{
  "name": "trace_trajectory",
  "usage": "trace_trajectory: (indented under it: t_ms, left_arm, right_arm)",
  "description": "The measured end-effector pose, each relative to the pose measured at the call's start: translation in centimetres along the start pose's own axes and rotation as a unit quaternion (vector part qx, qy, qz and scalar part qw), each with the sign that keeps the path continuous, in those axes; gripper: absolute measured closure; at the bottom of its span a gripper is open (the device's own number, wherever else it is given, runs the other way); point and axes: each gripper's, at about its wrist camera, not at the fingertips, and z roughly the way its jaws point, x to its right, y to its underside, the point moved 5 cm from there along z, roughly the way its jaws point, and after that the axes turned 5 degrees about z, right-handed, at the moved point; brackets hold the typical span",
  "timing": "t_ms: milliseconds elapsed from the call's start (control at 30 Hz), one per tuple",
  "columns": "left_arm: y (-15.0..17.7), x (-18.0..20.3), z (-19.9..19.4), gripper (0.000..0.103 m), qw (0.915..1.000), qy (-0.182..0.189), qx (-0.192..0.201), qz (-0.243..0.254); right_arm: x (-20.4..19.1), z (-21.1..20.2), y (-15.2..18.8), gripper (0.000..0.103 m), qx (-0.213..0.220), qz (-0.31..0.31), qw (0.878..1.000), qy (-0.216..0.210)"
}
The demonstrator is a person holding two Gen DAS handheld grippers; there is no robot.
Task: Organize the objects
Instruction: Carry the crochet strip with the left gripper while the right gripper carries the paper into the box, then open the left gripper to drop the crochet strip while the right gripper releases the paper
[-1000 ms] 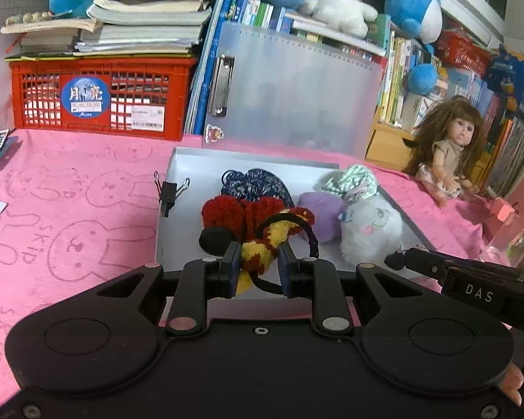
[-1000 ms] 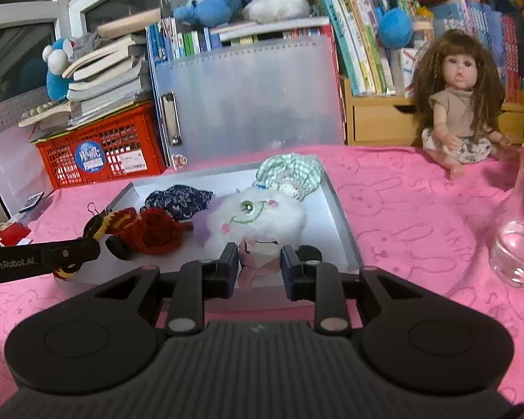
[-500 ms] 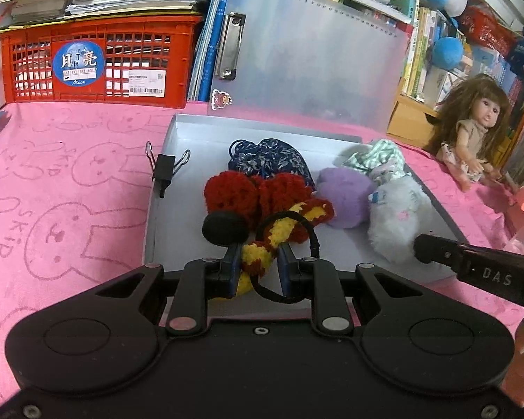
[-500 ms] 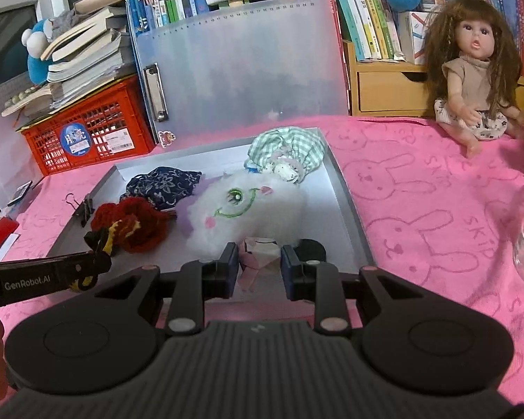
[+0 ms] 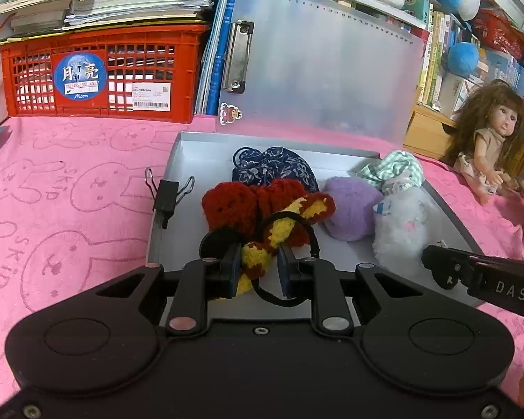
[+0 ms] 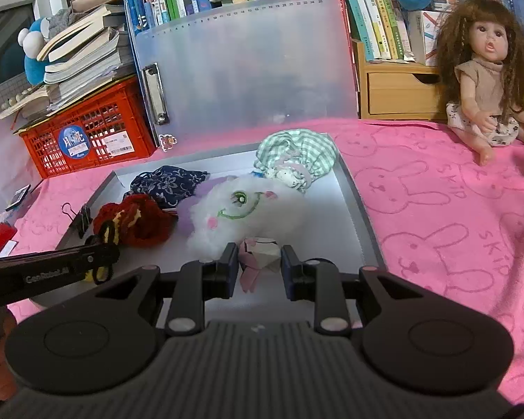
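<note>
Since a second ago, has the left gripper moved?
Yes. The left gripper, shut on the yellow-and-red crochet piece, has advanced toward the red crate.

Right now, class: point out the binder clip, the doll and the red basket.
binder clip (image 5: 166, 199), left wrist view, black body.
doll (image 6: 482, 80), right wrist view, chest of its dress.
red basket (image 5: 97, 70), left wrist view, front wall.

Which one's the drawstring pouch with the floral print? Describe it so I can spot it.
Find the grey tray on the pink cloth. The pouch lies at its back edge, behind the red crochet piece. It is the only dark navy item, covered in small white flowers.
</note>
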Motion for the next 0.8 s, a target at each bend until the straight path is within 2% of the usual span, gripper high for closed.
trace_trajectory:
  t_ms: [367, 467, 500, 533, 800]
  left_arm:
    - [1.0, 1.3, -0.3, 0.079, 0.9992, 0.013, 0.003, 0.038]
    - [1.1, 1.3, -0.4, 0.071, 0.9991, 0.014, 0.003, 0.040]
    - [1.1, 1.4, -0.5, 0.067, 0.9991, 0.016, 0.003, 0.040]
    - [1.1, 1.3, -0.6, 0.065, 0.9991, 0.018, 0.003, 0.040]
    - [1.2, 1.5, -1.9, 0.054, 0.9987, 0.023, 0.010, 0.045]
  right_arm:
    - [0.1, 0.4, 1.5, 0.071, -0.012, -0.011, 1.000, -0.002]
    - [0.0, 0.3, 1.5, 0.065, -0.010, -0.010, 1.000, -0.004]
    - [0.0, 0.2, 1.5, 0.054, -0.009, -0.009, 1.000, -0.004]
    - [0.0, 0.1, 1.5, 0.051, -0.007, -0.009, 1.000, -0.005]
    - [0.0, -0.9, 1.6, 0.043, 0.006, -0.012, 1.000, -0.002]
